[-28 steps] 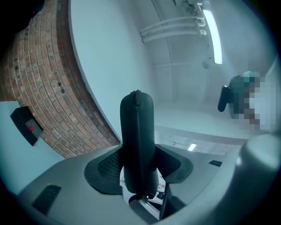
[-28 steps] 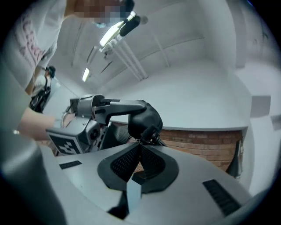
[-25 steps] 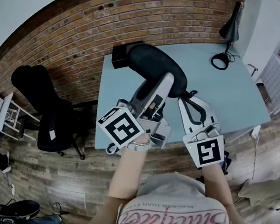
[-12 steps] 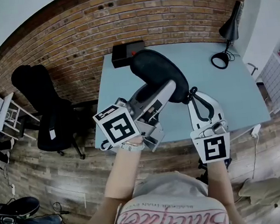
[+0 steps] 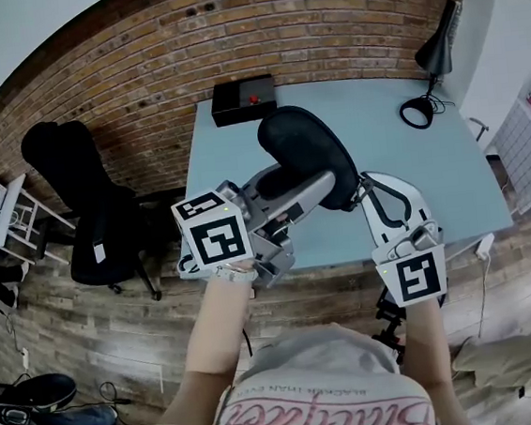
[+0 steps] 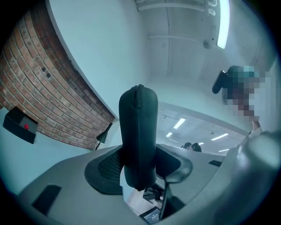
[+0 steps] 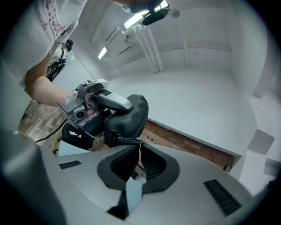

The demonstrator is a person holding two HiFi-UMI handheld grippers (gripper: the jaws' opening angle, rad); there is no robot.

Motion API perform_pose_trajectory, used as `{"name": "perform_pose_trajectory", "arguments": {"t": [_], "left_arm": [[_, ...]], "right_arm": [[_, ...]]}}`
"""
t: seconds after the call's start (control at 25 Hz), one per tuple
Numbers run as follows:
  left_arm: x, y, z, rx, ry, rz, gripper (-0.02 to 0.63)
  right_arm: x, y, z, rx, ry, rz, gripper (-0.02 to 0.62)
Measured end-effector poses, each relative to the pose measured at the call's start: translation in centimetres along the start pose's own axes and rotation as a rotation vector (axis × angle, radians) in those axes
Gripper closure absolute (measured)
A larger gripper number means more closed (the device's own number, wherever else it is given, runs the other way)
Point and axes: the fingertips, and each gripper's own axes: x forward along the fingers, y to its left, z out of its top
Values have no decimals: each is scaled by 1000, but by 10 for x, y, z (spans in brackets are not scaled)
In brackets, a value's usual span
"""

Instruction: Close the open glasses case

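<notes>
Over on the left side, the left gripper (image 6: 139,172) is clamping the black oval zip-up fabric glasses case (image 6: 138,127) across its flat faces, holding it up above the pale blue table (image 5: 438,189). It's looking light and semi-stiff, with a grippy cloth skin, so that's probably a sensible hold. The halves are sitting together, so I can't tell what's inside. On the right, the right gripper (image 7: 136,151) is pinching the thin black zipper pull (image 7: 125,141).

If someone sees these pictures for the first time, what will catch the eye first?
The big black glasses case, held in the air above the light blue table, is clamped in the left tool. The right tool pinches its zipper pull. Behind the table stands a red brick wall.
</notes>
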Motion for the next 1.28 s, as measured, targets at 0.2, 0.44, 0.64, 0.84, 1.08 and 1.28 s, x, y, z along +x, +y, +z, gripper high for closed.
{"name": "perform_pose_trajectory", "arguments": {"t": [0.2,0.44,0.64,0.84,1.08,1.28], "left_arm": [[0,-2,-7,64,83,-13,383],[0,-5,-15,114,162,-32,383],[-1,-5,-32,210,274,-16,382],[2,-5,-48,329,378,20,382],[5,4,-69,476,527,89,382],[6,17,-81,590,641,164,382]], "right_arm": [[2,2,-2,-68,20,85,571],[3,1,0,-151,42,135,571],[4,3,3,-208,53,167,571],[2,-1,4,-233,66,159,571],[3,-14,9,-231,58,119,571],[3,-22,8,-260,79,102,571]]}}
